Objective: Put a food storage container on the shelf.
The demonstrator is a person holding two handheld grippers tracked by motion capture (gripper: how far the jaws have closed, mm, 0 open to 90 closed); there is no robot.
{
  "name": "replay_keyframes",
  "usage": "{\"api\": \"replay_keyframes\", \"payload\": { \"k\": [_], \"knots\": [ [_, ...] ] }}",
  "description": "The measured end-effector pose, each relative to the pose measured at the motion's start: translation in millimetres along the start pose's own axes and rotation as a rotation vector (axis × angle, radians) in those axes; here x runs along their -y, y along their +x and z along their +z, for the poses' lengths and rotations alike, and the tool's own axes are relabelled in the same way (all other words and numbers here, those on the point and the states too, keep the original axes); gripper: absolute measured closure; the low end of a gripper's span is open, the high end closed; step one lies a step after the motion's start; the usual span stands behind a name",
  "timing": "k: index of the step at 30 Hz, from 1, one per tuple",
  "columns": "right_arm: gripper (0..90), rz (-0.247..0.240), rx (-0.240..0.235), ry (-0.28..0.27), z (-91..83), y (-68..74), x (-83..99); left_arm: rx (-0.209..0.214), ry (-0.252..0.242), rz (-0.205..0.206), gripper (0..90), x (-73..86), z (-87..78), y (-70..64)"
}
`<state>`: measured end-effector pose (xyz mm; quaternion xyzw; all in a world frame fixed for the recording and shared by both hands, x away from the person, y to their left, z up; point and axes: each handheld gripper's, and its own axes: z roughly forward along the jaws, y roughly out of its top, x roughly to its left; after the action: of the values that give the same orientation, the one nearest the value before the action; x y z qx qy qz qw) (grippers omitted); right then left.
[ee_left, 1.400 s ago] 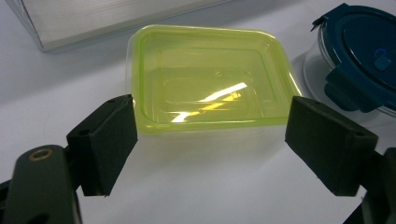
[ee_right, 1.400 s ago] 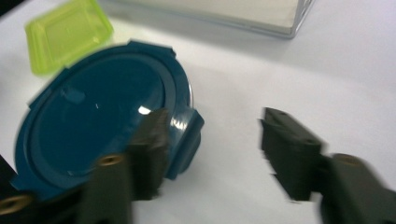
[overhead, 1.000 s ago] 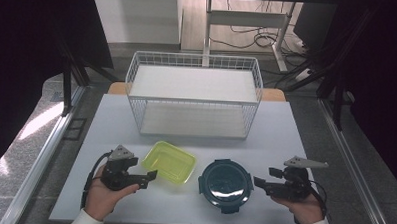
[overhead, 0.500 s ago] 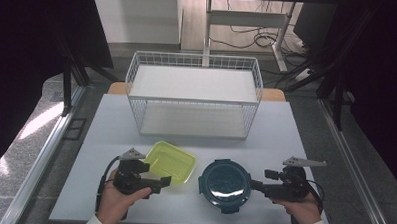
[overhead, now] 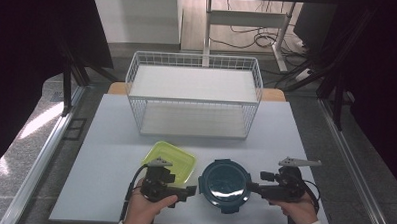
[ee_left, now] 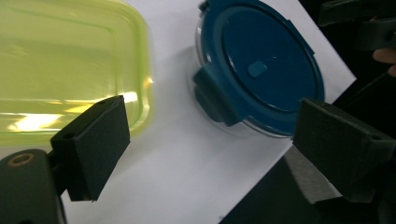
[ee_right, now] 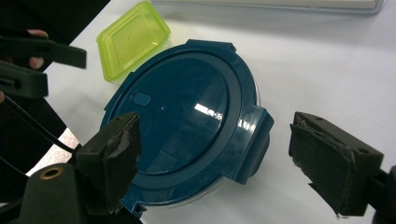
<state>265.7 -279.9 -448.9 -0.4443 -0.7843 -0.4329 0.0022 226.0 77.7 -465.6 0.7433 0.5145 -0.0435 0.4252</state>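
A round container with a glossy dark-blue lid (overhead: 224,185) stands near the front edge of the white tabletop (overhead: 110,154). Just beside it, nearer the left edge, lies a translucent lime-green rectangular box (overhead: 172,161); what is inside either one cannot be seen. A white wire basket (overhead: 194,99) stands toward the back edge. The left claw (overhead: 189,191) and the right claw (overhead: 251,185) are both open, flanking the round container without touching it.

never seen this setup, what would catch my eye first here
Probably the round dark-blue lidded container near the table's front edge, with the open right gripper at its right side and the open left gripper at its left. Next, the bright yellow-green rectangular container just left of it, and the white wire basket standing empty at the back of the table.
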Motion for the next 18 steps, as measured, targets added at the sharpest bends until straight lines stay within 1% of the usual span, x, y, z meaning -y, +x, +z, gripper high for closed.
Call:
{"api": "replay_keyframes", "payload": {
  "k": [1,2,3,5,6,7,9,11,15,18],
  "knots": [
    [16.7,0.007,-0.002,0.001,1.1,-1.0,0.2,0.02,0.009,-0.024,11.8,0.9,5.8,-1.5],
    [16.7,0.007,-0.002,0.001,1.1,-1.0,0.2,0.02,0.009,-0.024,12.0,0.9,5.8,-1.5],
    [16.7,0.011,-0.005,0.002,1.3,-1.5,0.1,0.035,0.014,-0.041,12.0,1.5,9.5,-3.0],
    [16.1,0.032,-0.022,0.004,3.7,-3.1,0.0,0.048,0.025,-0.059,12.5,1.5,17.0,-6.3],
    [16.1,0.032,-0.022,0.004,3.7,-3.1,0.0,0.048,0.025,-0.059,12.5,1.5,17.0,-6.3],
    [15.6,0.038,-0.026,0.012,6.0,-3.8,-0.3,0.075,0.031,-0.086,12.5,1.2,21.2,-6.8],
    [15.4,0.045,-0.028,0.019,7.9,-4.4,-0.4,0.074,0.034,-0.09,12.6,0.9,22.7,-7.6],
    [15.1,0.049,-0.027,0.028,9.0,-5.0,-0.6,0.065,0.038,-0.084,12.8,0.7,25.7,-9.1],
    [14.1,0.062,-0.027,0.041,11.3,-6.5,-0.4,0.087,0.056,-0.109,12.8,1.3,31.7,-9.0],
    [13.5,0.072,-0.035,0.047,12.3,-7.0,-0.1,0.098,0.058,-0.121,12.8,1.7,33.6,-9.3]
  ]
}}
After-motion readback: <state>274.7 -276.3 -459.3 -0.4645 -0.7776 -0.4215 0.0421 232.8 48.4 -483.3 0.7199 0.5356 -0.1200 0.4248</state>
